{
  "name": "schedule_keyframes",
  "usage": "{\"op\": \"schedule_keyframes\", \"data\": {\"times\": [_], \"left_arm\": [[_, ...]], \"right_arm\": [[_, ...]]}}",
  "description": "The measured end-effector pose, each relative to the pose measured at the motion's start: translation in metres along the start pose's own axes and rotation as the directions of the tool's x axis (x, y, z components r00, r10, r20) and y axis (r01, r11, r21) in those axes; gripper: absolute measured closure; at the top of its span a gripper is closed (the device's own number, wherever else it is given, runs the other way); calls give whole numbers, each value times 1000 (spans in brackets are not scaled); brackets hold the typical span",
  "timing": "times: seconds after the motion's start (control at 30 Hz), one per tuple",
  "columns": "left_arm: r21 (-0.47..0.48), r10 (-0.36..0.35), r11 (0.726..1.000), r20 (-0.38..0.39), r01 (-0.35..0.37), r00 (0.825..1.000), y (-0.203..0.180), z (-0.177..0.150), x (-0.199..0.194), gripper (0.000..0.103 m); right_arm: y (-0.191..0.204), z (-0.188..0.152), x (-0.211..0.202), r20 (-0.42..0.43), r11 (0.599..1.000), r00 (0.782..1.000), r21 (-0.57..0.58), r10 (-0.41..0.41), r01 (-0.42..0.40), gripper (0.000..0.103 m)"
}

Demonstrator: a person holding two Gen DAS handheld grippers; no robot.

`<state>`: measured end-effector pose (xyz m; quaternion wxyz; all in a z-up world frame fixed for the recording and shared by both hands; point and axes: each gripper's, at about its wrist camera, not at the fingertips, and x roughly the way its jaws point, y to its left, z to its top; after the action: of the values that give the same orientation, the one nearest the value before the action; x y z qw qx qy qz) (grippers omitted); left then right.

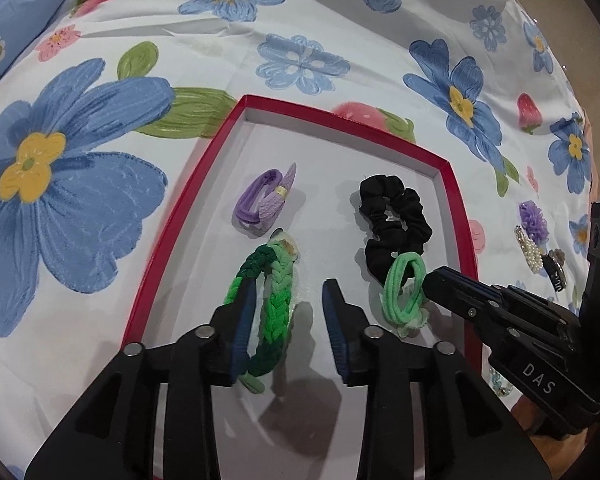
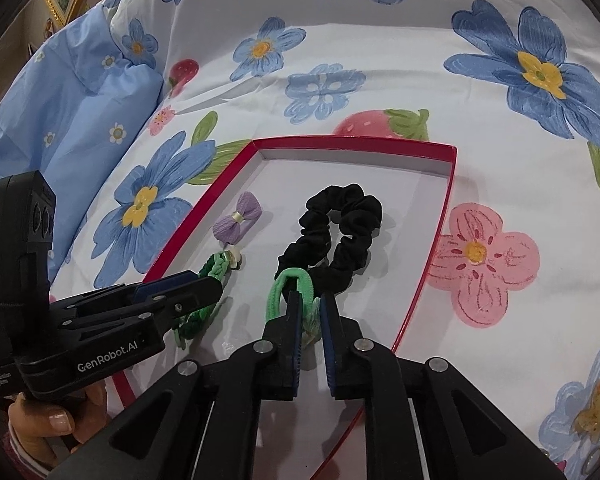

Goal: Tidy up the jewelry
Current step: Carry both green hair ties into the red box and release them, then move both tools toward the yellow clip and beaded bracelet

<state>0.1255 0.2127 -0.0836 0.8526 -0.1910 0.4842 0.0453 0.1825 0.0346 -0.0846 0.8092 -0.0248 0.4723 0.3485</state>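
Note:
A red-rimmed tray [image 1: 180, 216] with a white floor lies on a floral bedsheet. In it are a purple bow hair tie [image 1: 262, 200], a black scrunchie [image 1: 396, 224], a braided green hair tie [image 1: 270, 304] and a light green elastic [image 1: 404, 292]. My left gripper [image 1: 290, 292] is open, with the braided tie against its left finger. My right gripper [image 2: 310, 300] has its fingers close around the light green elastic [image 2: 288, 292], next to the scrunchie [image 2: 340, 232]. The tray rim [image 2: 432, 240], purple bow [image 2: 238, 220] and left gripper [image 2: 204, 286] also show in the right wrist view.
More jewelry lies on the sheet right of the tray: a purple flower clip [image 1: 534, 220], a pearl clip [image 1: 530, 252] and a dark clip [image 1: 556, 268]. An amber claw clip [image 2: 596, 408] lies at lower right. A blue pillow [image 2: 72, 120] lies at left.

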Motion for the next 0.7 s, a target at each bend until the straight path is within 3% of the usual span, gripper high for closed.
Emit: {"op": "schedule_keyframes", "data": {"times": [0.13,0.2,0.53,0.7], "left_arm": [[-6,1,1000,12,-1,1000,0,-1,-8,61],[-13,-3,1000,18,3,1000,0,-3,-15,60],[-23,-34,999,63,35,997,-14,-15,-48,51],[0,-66,998,68,66,996,-36,-26,-59,42]], "right_arm": [[0,-1,-10,20,1000,1000,5,3,-3,87],[-1,-1,-18,31,1000,999,16,12,-12,76],[-13,-19,-69,104,999,995,45,14,-18,74],[-31,-39,-94,125,997,992,83,-13,3,68]]}}
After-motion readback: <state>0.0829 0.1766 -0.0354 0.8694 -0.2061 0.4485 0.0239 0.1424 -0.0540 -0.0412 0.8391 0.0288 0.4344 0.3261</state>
